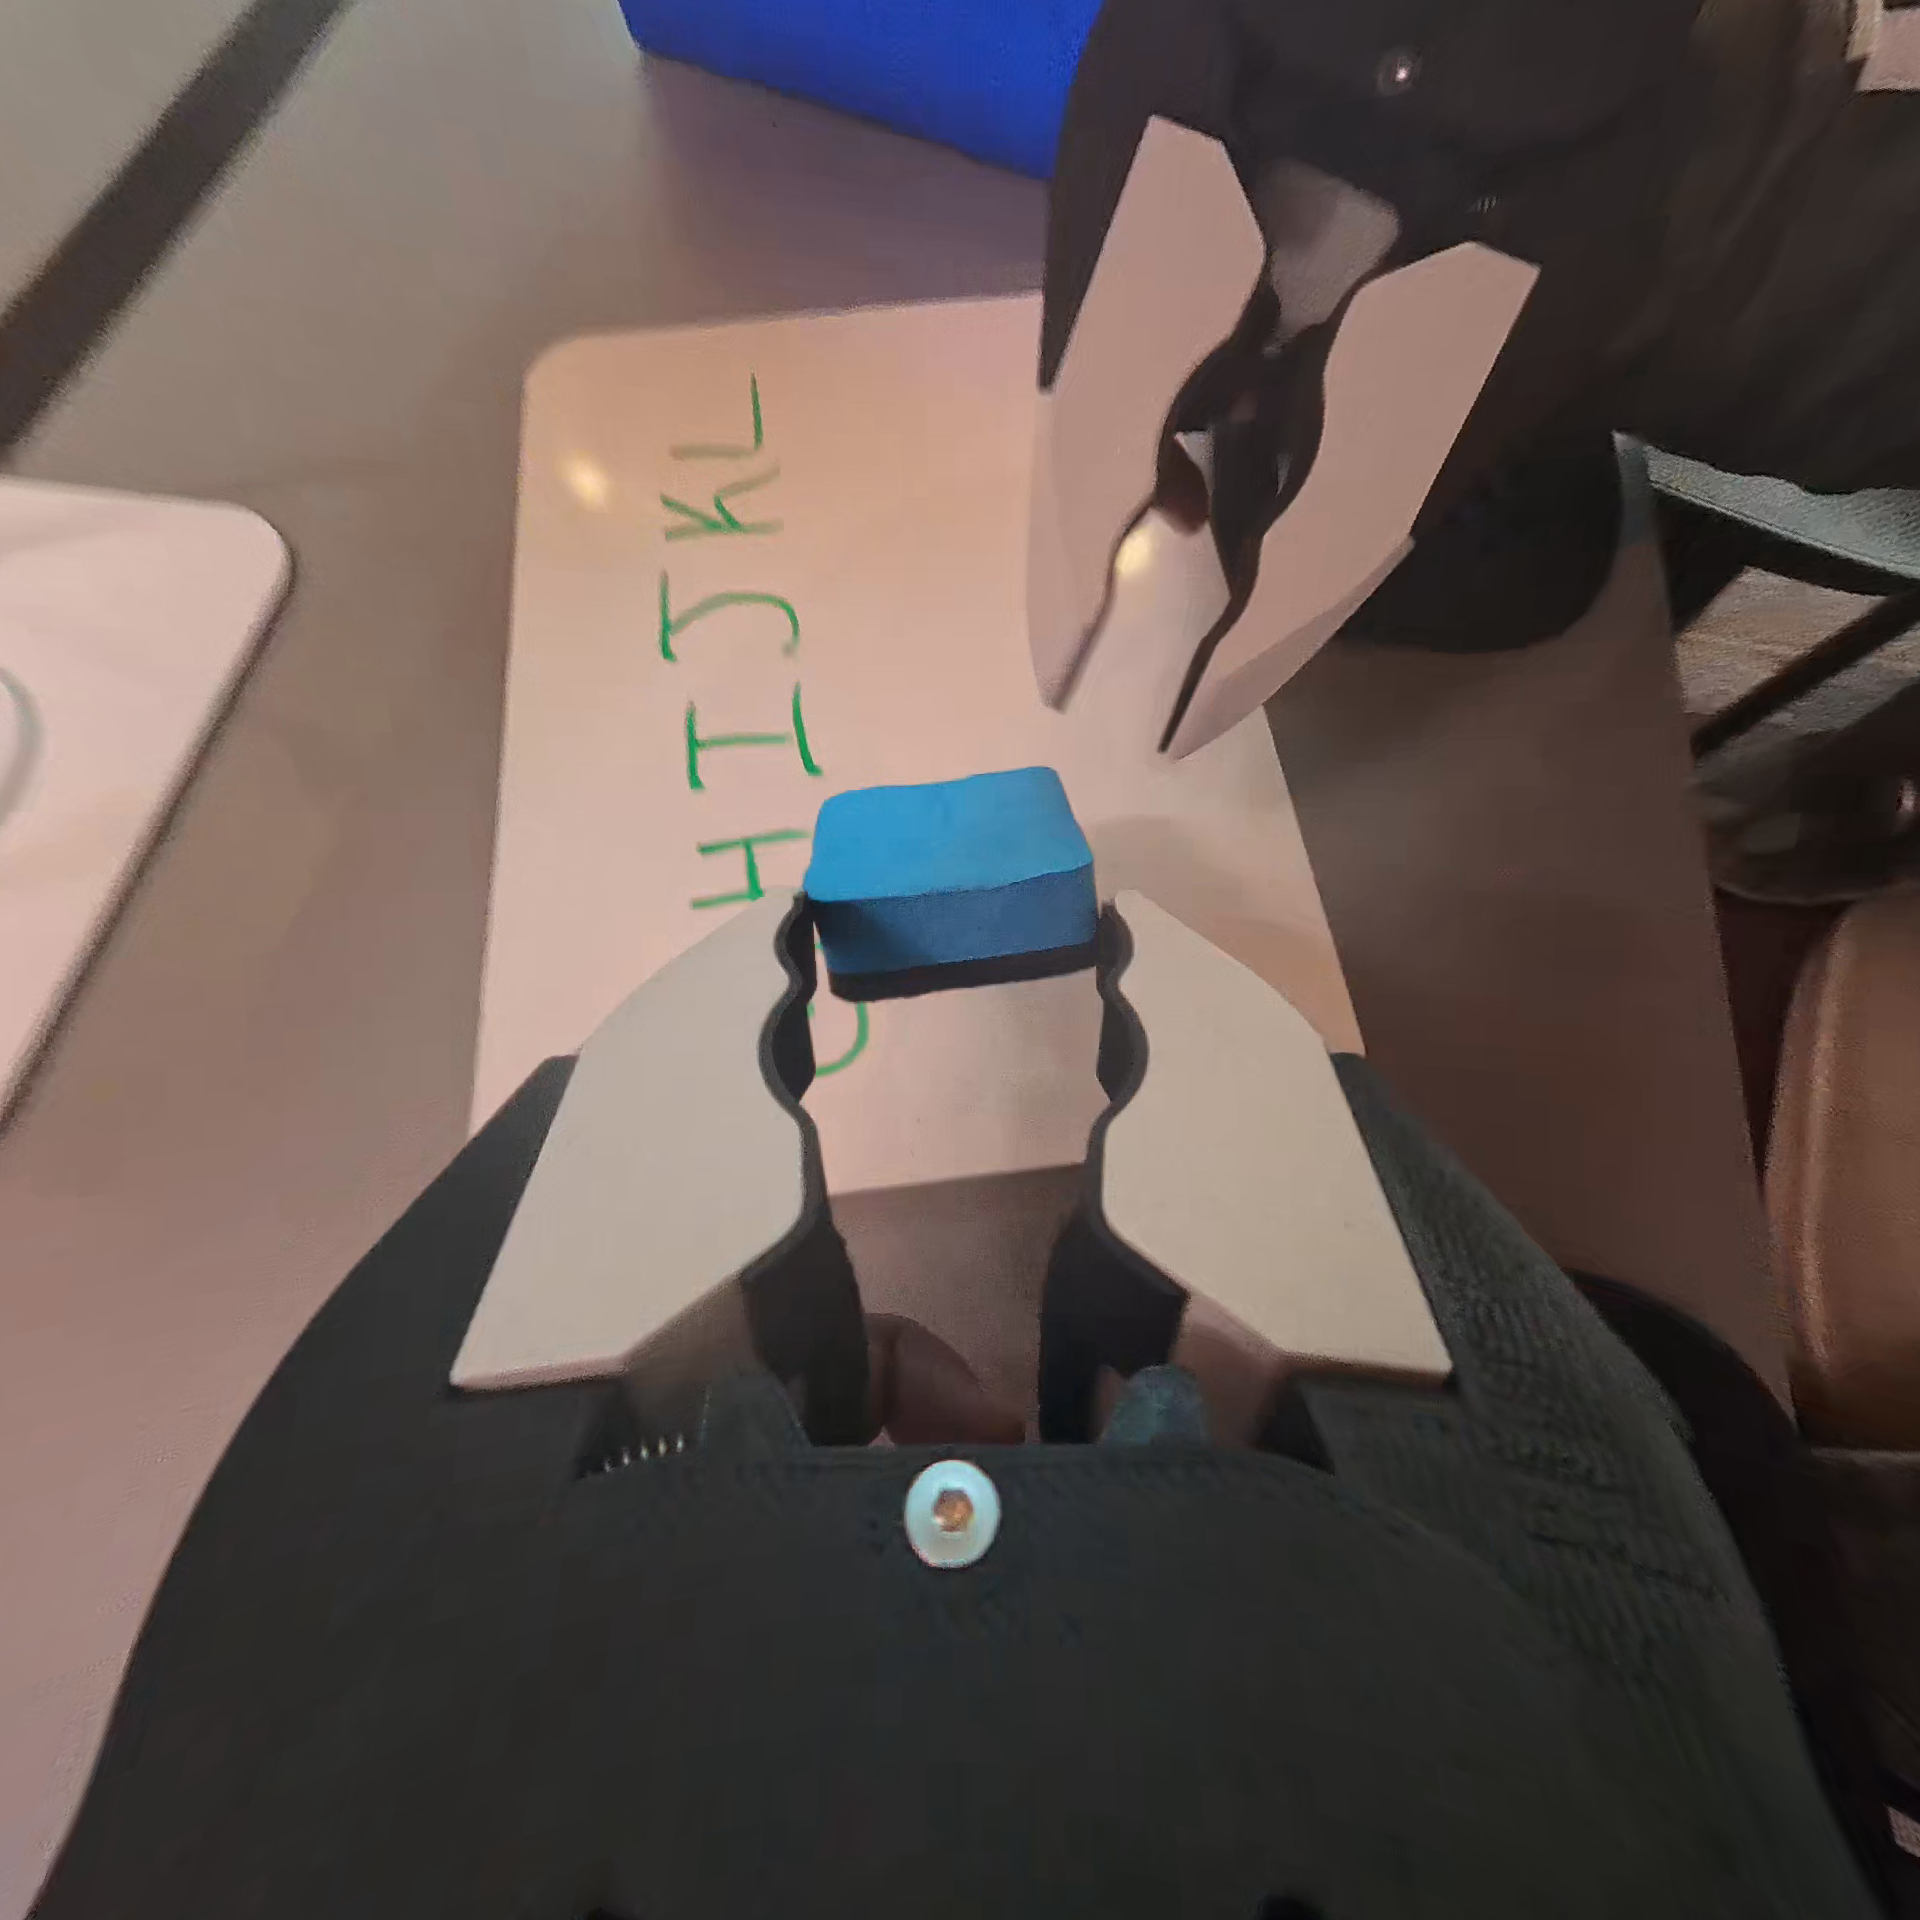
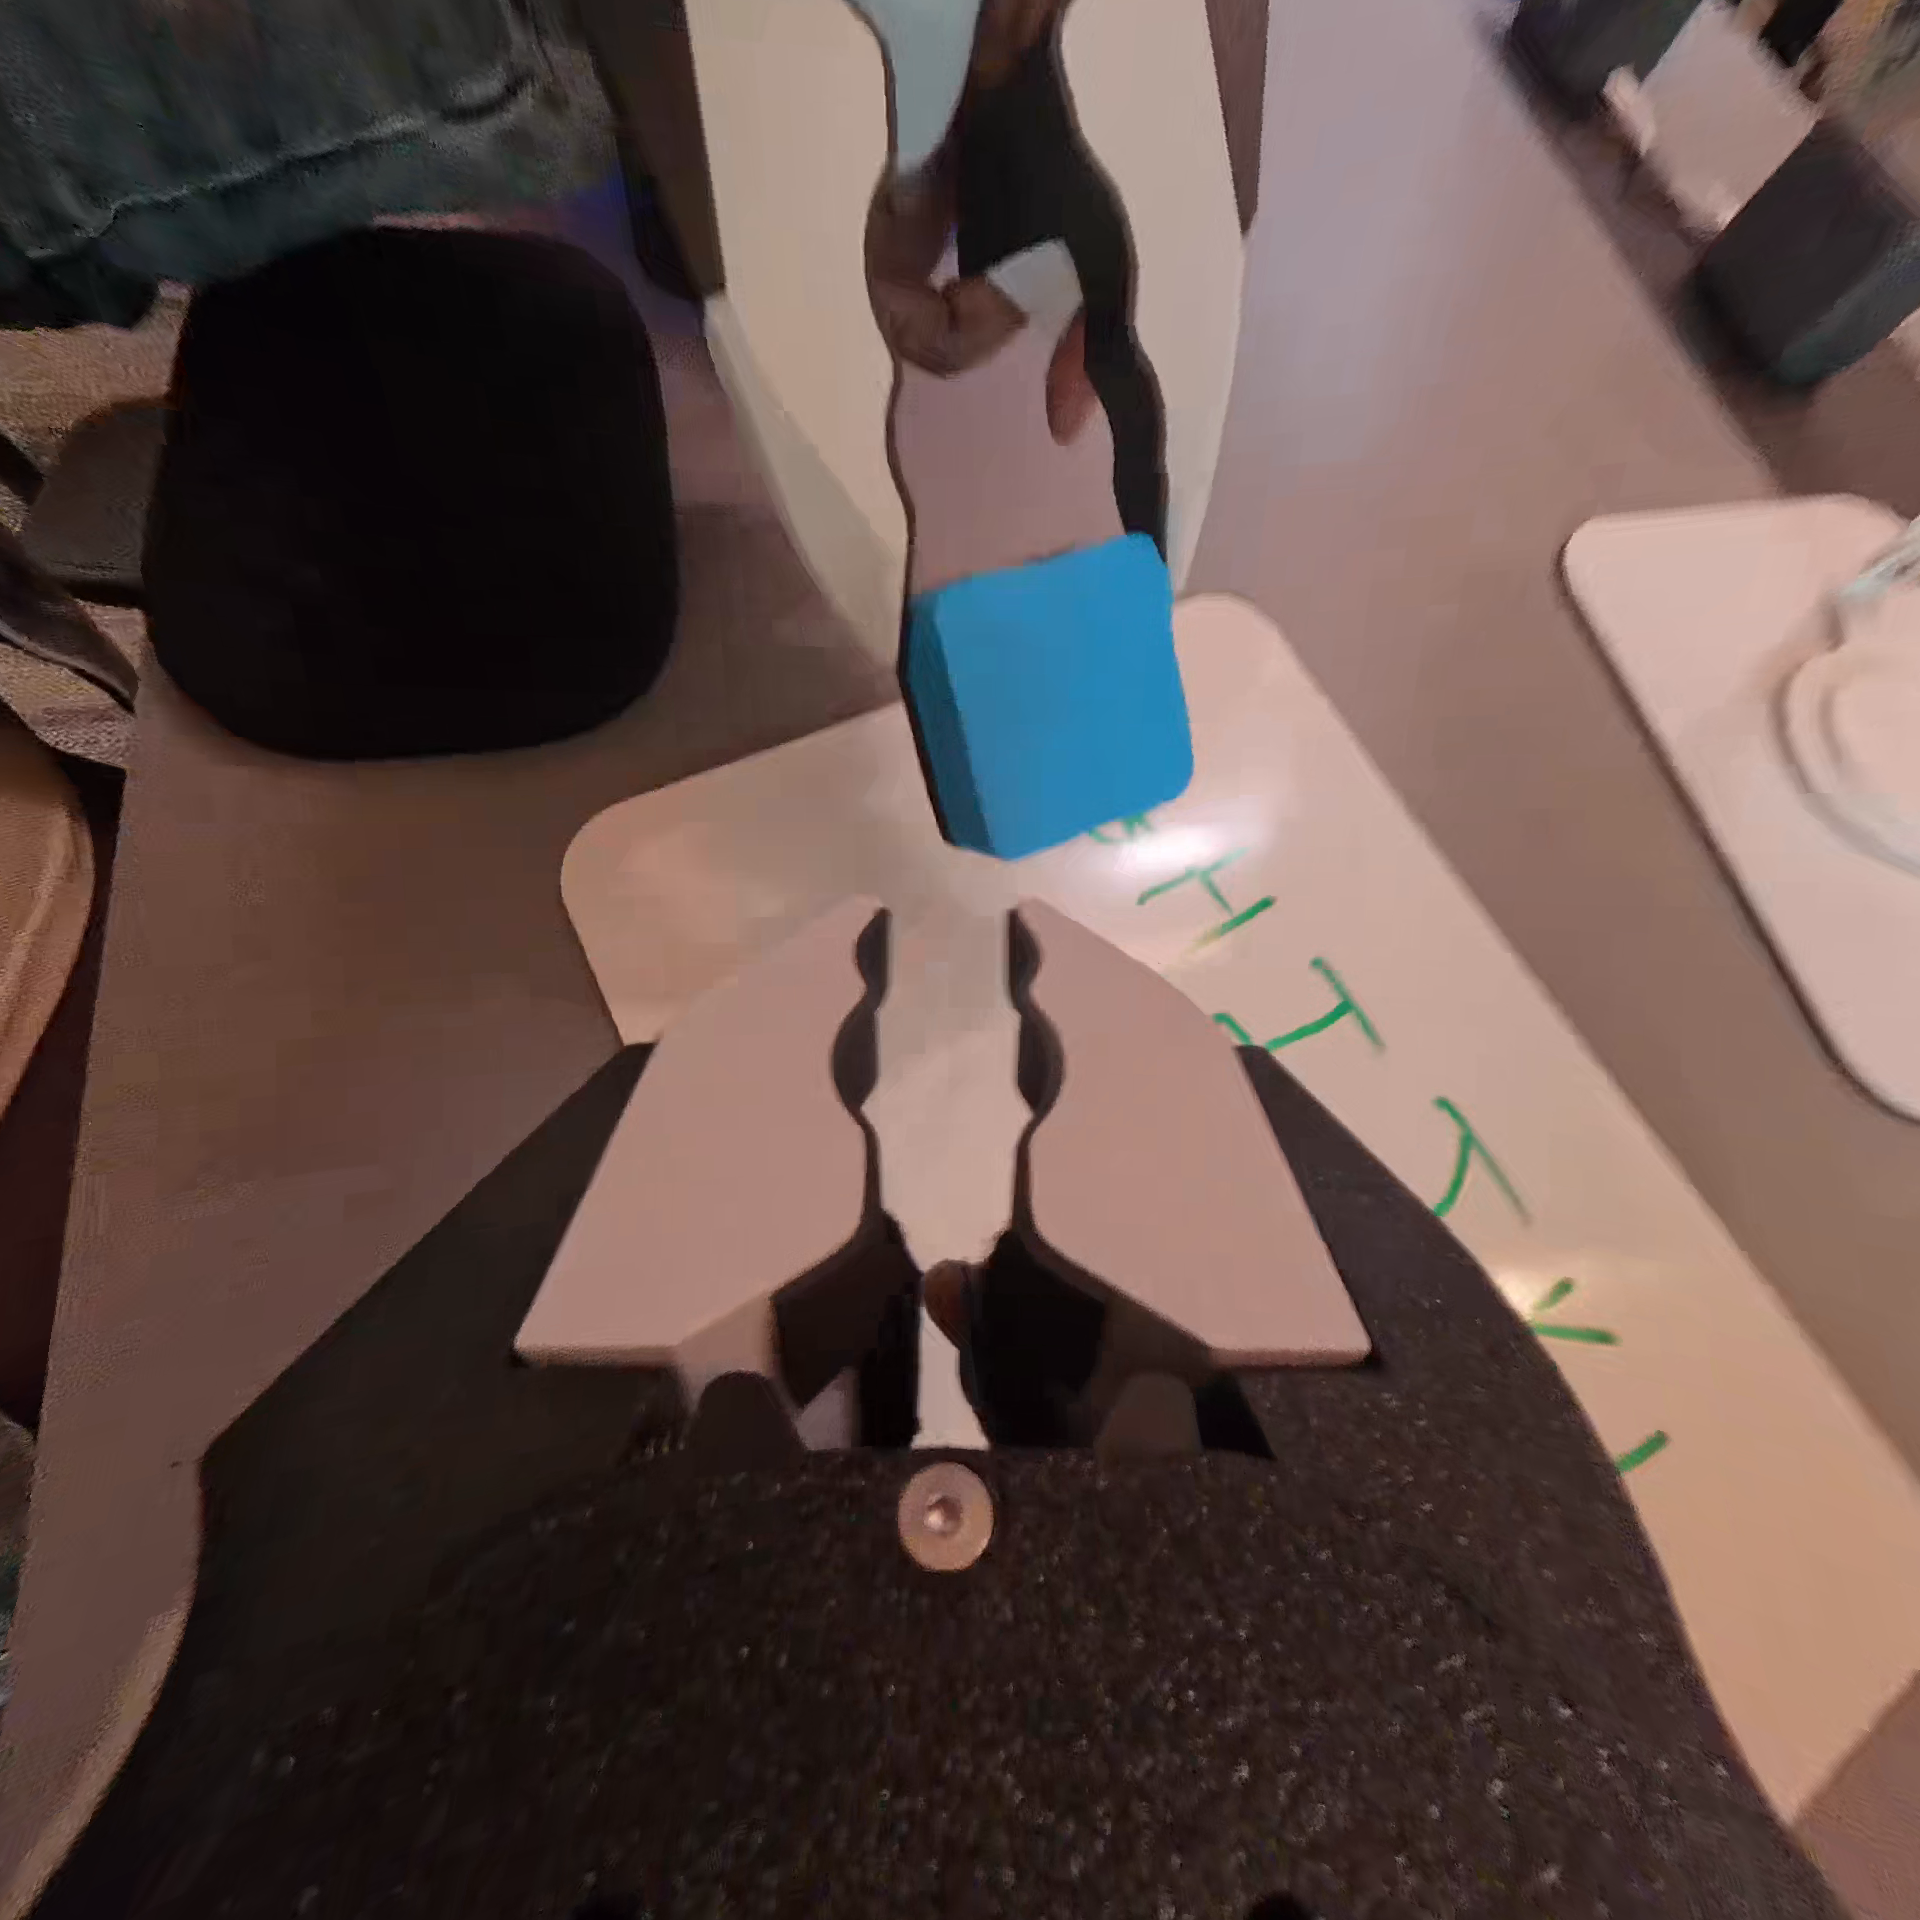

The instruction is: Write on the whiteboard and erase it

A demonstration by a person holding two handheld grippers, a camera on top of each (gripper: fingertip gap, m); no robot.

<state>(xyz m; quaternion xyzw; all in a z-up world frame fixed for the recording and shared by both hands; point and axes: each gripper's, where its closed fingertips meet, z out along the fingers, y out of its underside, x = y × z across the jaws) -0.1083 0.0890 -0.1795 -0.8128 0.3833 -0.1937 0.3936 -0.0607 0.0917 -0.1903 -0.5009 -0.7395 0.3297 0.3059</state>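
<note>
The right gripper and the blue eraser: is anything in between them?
Nothing: in the right wrist view only bare whiteboard shows between the right gripper and the blue eraser.

My left gripper [image 1: 951, 914] reaches forward low, its jaws spread wide and clamped by their tips on the eraser [image 1: 951, 883]. My right gripper [image 2: 945, 914] hangs above and to the far right, tilted tips-down, jaws parted by a narrow gap with nothing between them. My fingers [image 1: 935, 1382] show behind the left jaws.
</note>
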